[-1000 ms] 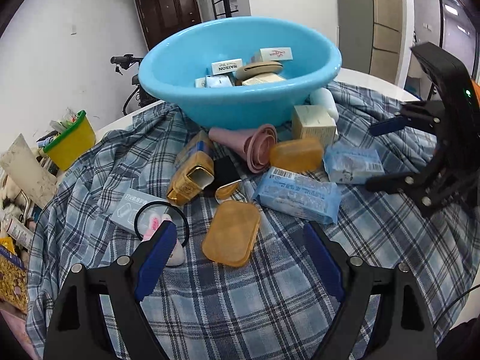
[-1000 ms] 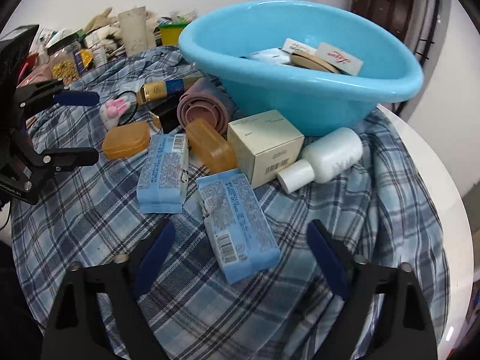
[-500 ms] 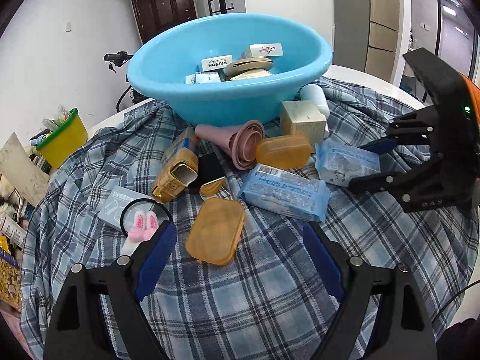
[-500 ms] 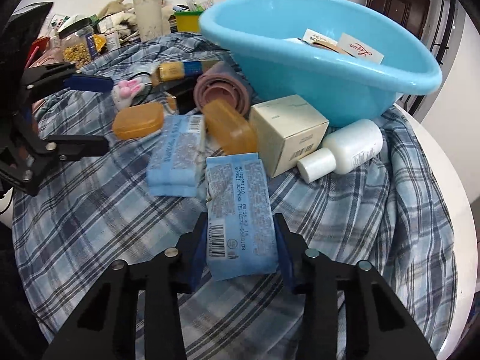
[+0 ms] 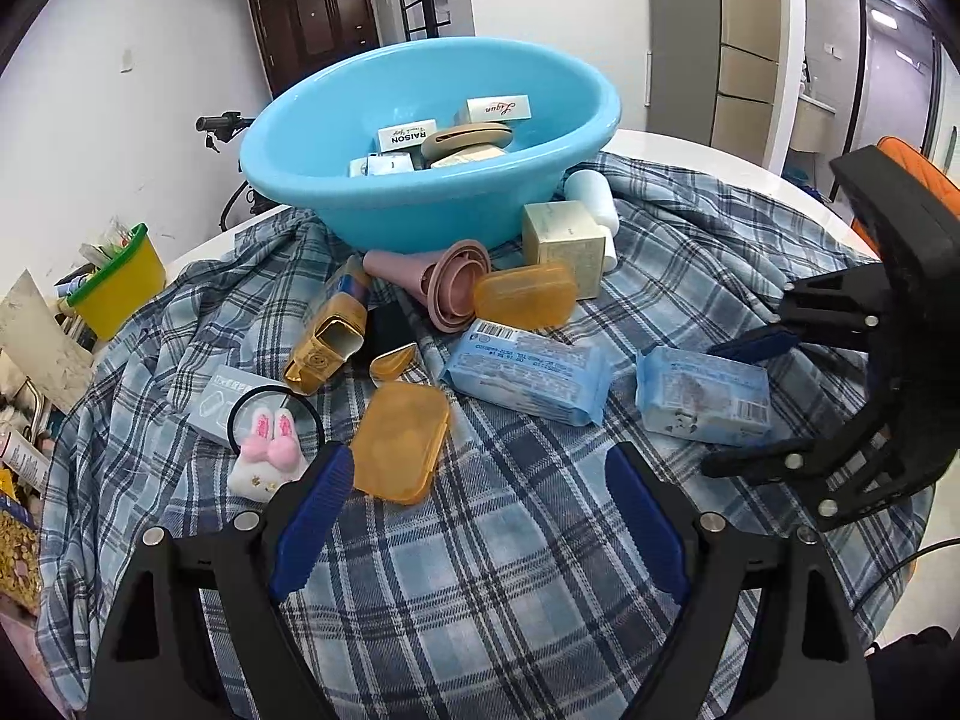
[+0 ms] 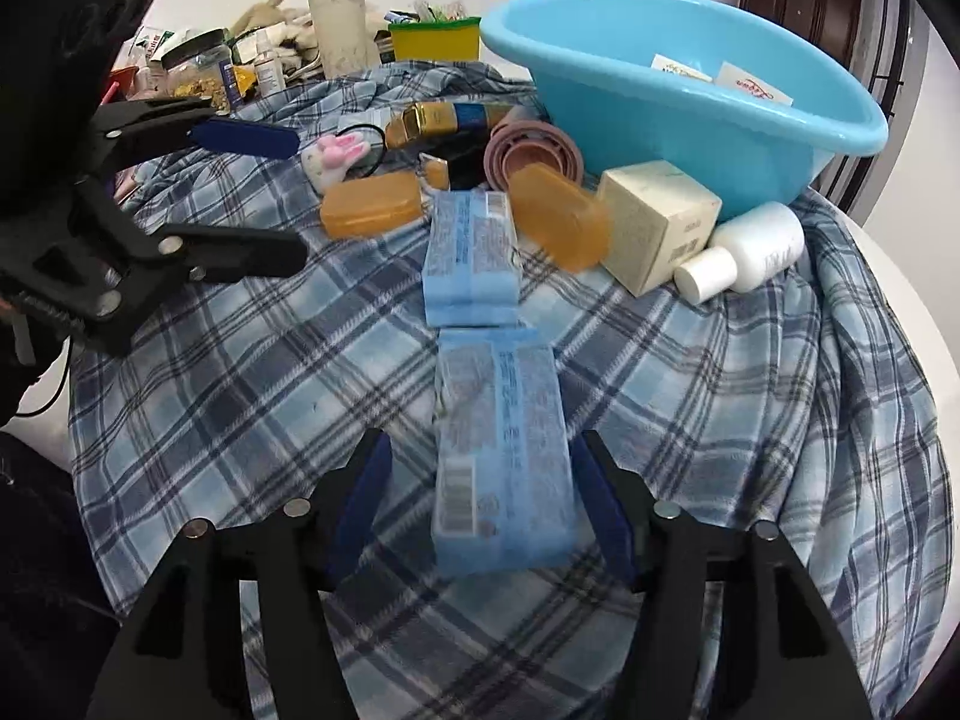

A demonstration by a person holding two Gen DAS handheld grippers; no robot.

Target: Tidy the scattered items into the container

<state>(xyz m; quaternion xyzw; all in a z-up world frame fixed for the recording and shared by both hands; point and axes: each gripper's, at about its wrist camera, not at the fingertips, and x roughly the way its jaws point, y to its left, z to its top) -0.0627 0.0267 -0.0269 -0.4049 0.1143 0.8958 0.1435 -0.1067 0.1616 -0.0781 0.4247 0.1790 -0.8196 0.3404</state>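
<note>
— Right gripper (image 6: 483, 441), how wide?
— Spread partway, jaws just been opening. Light blue plastic-wrapped packet (image 6: 501, 456) lying lengthwise between the blue pads, flat on the blue plaid cloth (image 6: 240, 372). Clear gap on the left pad's side; right pad just beside the wrapper, no squeeze visible.

— And the left gripper (image 5: 480, 453)?
— Spread wide, nothing between the pads, only plaid cloth below. Translucent orange soap case (image 5: 399, 441) just beyond the left pad, white plush rabbit hair tie (image 5: 267, 456) beside that.

— Further out from the right one?
— Second light blue packet (image 6: 471, 258) end to end with the first, nearly touching. Behind it another orange case, a cream cardboard box (image 6: 657, 222) and a white plastic bottle (image 6: 756, 246) on its side against the box.

— Container?
— Round light blue plastic basin (image 6: 660, 114) at the far edge of the cloth, well apart from both grippers, several small boxes already inside.
</note>
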